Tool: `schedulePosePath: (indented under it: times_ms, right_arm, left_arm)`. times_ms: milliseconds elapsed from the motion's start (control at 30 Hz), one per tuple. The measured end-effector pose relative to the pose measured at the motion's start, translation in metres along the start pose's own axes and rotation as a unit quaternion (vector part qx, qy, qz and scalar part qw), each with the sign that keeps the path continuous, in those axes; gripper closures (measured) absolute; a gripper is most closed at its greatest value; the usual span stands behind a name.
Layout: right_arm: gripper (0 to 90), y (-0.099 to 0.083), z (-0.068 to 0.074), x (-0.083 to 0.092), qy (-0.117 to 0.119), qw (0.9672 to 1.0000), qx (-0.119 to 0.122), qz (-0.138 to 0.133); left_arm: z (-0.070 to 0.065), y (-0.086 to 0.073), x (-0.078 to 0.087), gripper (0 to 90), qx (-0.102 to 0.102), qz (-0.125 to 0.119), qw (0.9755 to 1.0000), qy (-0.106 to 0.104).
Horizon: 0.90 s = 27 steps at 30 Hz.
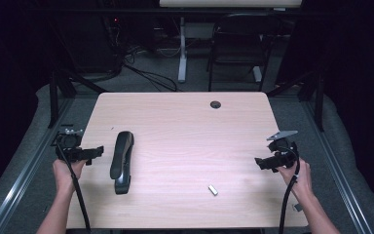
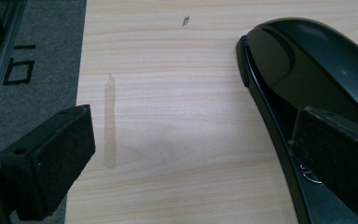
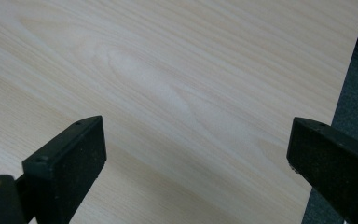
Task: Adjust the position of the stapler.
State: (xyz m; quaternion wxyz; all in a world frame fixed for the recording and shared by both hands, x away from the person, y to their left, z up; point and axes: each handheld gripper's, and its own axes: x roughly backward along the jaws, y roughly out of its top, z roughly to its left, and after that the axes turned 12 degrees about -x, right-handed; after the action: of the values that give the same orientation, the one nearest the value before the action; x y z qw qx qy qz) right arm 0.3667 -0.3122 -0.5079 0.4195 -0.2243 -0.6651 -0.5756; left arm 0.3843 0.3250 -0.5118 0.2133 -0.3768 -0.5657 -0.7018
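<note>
Stapler (image 1: 121, 161), glossy curved black plastic, on pale woodgrain table (image 1: 185, 126); both tongs wide, perhaps felt-padded.

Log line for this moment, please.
left gripper: open, beside stapler | right gripper: open, empty | staple strip: on table

Dark room; grey carpet (image 1: 141, 80); black folding chair (image 1: 237, 46); white desk leg (image 1: 182, 48); floor cables (image 1: 151, 75).
</note>
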Motion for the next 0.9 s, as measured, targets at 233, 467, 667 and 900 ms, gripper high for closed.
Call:
schedulePosePath:
  times_ms: [233,467,667,900]
  right_arm:
    - [4.4,-0.001,0.002,-0.002,-0.009,0.9999,0.011,0.005]
    - [4.8,-0.001,0.006,-0.003,-0.010,0.9995,0.027,0.012]
    - [5.4,0.000,0.006,-0.006,-0.012,0.9992,0.031,0.020]
    - [5.6,0.000,0.008,-0.007,-0.010,0.9987,0.041,0.029]
  left_arm:
    - [-0.003,0.002,-0.005,0.7,-0.011,0.016,0.9997,-0.014]
    - [-0.013,0.005,-0.006,1.2,-0.033,0.026,0.9990,-0.017]
    - [-0.020,0.007,-0.006,7.5,-0.047,0.032,0.9978,-0.035]
    - [-0.029,0.012,0.001,6.7,-0.063,0.025,0.9966,-0.048]
